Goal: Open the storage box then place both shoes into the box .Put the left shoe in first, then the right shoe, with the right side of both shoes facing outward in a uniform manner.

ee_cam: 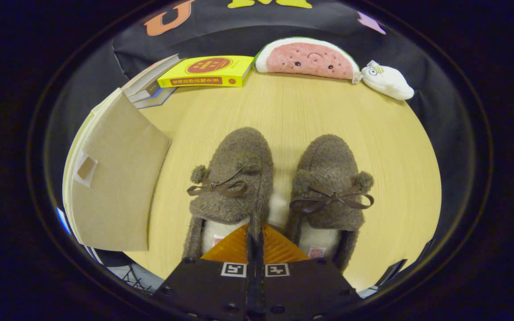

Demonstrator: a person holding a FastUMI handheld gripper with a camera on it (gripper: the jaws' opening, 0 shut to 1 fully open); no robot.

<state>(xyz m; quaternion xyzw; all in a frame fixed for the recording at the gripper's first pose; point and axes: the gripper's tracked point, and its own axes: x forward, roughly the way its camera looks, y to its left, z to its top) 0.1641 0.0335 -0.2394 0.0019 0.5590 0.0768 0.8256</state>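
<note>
Two fingers of the gripper (pixel 255 243), lower centre of the frame, drawn close together on the inner edge of the left-hand slipper (pixel 230 178); the fuzzy collar appears pinched between them, though the contact itself is partly hidden. Probably the grip for lifting the first shoe.

Pair of brown fuzzy slippers, centre of frame, side by side, toes pointing away, heels toward the fingers; each has a bow and a pompom. The right-hand slipper (pixel 330 183) lies just beside the held one, nearly touching, so it may get dragged on the lift.

Storage box (pixel 114 178), beige fabric, left of frame, standing on the wooden table (pixel 373 133); lid or flap looks raised, interior not visible.

Behind, upper frame: stacked books (pixel 150 84) at upper left, a yellow book (pixel 205 71) next to them, a watermelon plush (pixel 306 57) at top centre, a small white plush (pixel 387 81) at upper right. All well apart from the slippers.
</note>
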